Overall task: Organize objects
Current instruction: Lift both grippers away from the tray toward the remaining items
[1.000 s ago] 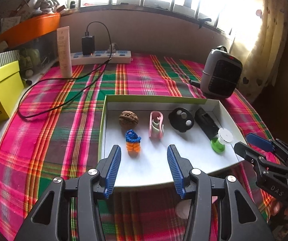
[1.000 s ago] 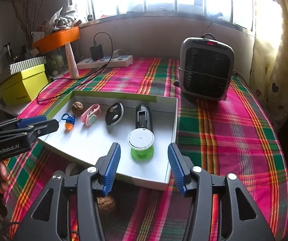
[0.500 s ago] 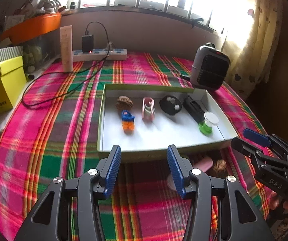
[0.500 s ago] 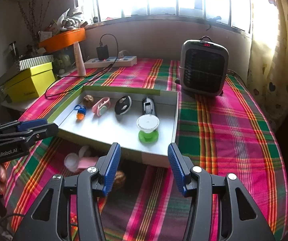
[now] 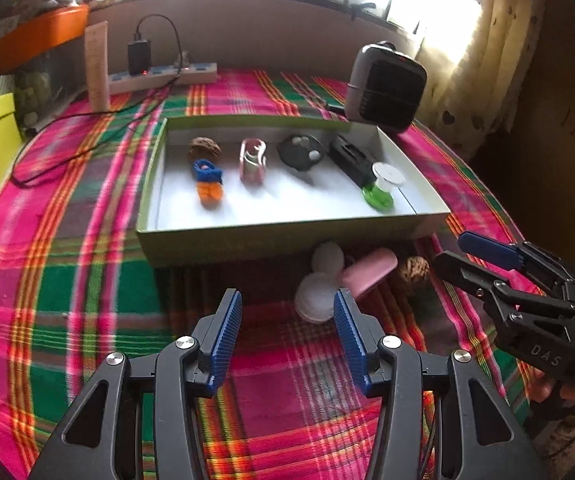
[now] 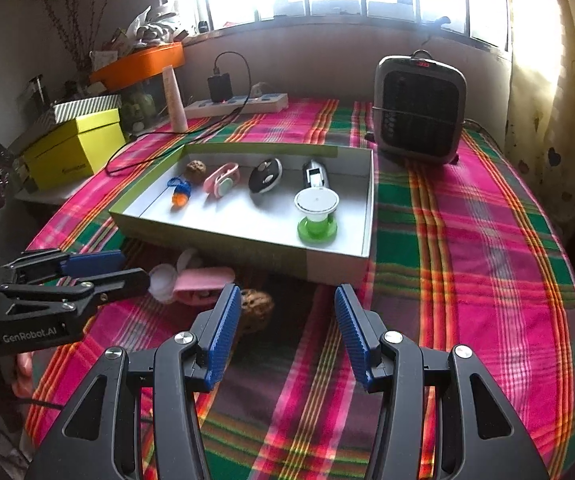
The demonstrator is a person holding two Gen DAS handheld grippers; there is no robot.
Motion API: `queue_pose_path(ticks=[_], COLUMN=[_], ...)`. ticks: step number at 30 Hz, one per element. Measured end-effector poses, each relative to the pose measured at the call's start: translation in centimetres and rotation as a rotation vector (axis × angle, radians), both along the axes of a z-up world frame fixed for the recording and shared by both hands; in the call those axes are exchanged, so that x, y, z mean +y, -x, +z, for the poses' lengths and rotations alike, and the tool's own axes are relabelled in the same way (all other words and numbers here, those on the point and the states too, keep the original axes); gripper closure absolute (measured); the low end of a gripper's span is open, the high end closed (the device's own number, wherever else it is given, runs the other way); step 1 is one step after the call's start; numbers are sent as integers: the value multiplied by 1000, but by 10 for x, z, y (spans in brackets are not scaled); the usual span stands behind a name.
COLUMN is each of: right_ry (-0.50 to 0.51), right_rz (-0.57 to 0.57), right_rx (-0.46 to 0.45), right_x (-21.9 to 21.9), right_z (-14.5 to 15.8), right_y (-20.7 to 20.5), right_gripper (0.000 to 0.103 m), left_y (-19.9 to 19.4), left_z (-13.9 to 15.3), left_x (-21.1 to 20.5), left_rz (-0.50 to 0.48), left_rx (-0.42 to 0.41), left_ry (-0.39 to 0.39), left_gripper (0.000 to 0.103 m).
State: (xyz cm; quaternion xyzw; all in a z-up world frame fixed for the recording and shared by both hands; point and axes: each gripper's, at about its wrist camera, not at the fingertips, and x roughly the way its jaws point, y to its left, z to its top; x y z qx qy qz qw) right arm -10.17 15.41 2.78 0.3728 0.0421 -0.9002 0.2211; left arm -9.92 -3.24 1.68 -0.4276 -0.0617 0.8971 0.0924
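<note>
Left gripper (image 5: 287, 312): jaws apart, empty, over bare plaid worktop (image 5: 67, 280).
Right gripper (image 6: 287, 312): jaws apart, empty.
Loose items just beyond, near box's front edge: white discs (image 5: 319, 288), pink case (image 5: 369, 272), walnut (image 6: 257, 306).
Open box (image 5: 287, 236): five items in a row.
Far edge: heater (image 6: 419, 114), power strip (image 6: 239, 104); right of box, open cloth.

Left tongs (image 5: 287, 308) tipped forward and down, blue pads apart, nothing between them. Right tongs (image 6: 287, 304) likewise — angled downward, jaws parted and empty. Side by side, tips close together. Fingers (image 6: 23, 376) wrapped under the left handle, seemingly — edge of view blurred.
</note>
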Motion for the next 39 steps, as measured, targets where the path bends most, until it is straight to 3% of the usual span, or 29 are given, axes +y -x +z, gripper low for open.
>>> queue_pose_path(ticks=[23, 28, 33, 39], right_ry=[-13, -25, -30, -43], right_rz=[24, 41, 49, 56], right_rx=[-45, -55, -60, -66], right_x=[-7, -13, -18, -23], right_z=[-10, -12, -13, -15], right_y=[0, 3, 5, 7], right_gripper=[53, 53, 53, 53], left_y=[17, 17, 17, 18], left_z=[-11, -11, -12, -12], left_x=[13, 10, 6, -1], left_rz=[-35, -24, -8, 10], left_rx=[-16, -12, -7, -4], left_ry=[37, 16, 19, 24], left_gripper=[56, 57, 67, 71])
